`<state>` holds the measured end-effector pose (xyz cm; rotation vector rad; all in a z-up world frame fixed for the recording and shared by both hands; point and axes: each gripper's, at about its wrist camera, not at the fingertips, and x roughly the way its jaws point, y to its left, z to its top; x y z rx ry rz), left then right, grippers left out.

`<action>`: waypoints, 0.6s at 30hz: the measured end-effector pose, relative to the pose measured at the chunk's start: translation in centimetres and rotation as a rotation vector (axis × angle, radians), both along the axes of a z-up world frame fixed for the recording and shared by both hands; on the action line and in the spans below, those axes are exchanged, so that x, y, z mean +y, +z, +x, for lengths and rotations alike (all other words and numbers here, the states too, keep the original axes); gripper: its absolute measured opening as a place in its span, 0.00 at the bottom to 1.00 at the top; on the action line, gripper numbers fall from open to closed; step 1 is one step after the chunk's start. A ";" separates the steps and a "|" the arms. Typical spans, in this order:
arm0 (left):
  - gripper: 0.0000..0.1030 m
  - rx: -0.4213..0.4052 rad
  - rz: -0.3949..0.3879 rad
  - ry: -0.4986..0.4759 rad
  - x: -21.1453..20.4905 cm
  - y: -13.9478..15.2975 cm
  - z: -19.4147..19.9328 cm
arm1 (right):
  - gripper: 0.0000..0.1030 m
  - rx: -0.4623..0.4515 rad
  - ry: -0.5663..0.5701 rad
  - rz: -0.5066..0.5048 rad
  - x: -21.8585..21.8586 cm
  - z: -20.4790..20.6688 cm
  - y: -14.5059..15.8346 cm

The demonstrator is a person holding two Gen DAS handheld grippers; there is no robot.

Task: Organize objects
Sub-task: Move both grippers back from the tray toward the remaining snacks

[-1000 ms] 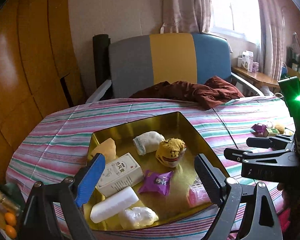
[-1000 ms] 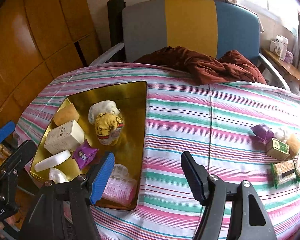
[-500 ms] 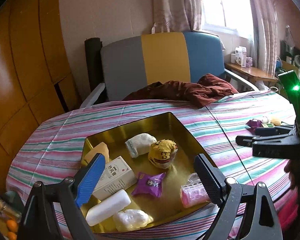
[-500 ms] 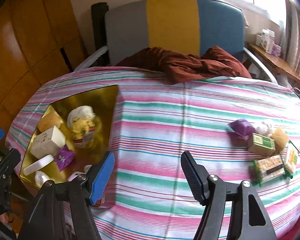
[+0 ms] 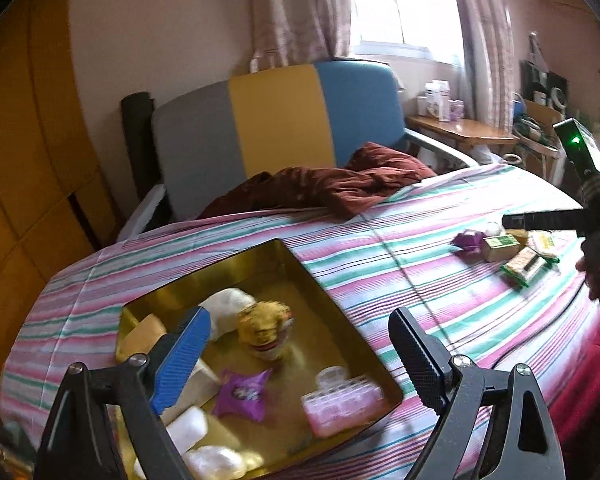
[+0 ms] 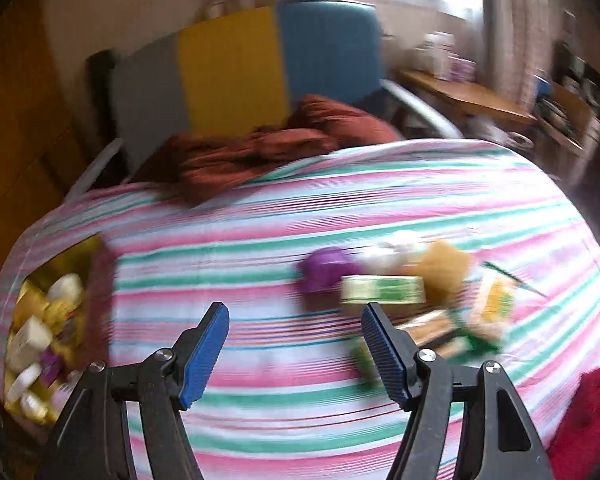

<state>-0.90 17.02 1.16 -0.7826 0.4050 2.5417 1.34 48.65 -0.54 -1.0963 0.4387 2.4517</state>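
Over gold tray [image 5: 300, 264]: left gripper [image 5: 300, 344] spread wide, empty. Near green box [image 6: 382, 289] on striped counter [image 6: 260, 216]: right gripper [image 6: 296, 336] released, empty.

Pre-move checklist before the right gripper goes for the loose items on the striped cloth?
1. Right gripper empty, jaws open: ok.
2. Left gripper empty, jaws open, above the gold tray: ok.
3. Target visible: green box lies ahead of the right jaws, beside a purple packet: ok.
4. Target isolated: the box sits in a tight cluster, with other packets alongside: not ok.
5. Right wrist view sharp enough to aim: blurred: not ok.
6. Free space left in the tray: bare floor near its far corner: ok.
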 end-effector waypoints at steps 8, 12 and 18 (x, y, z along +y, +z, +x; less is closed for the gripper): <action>0.88 -0.051 -0.002 -0.109 5.6 0.0 -1.2 | 0.68 0.077 -0.311 -0.142 8.6 4.6 -1.7; 0.88 -0.127 0.015 -0.157 9.0 -0.7 -2.1 | 0.68 0.103 -0.376 -0.197 9.9 5.7 -2.1; 0.82 -0.191 0.003 -0.221 15.1 -2.1 -4.1 | 0.68 0.149 -0.431 -0.250 10.9 7.2 -2.1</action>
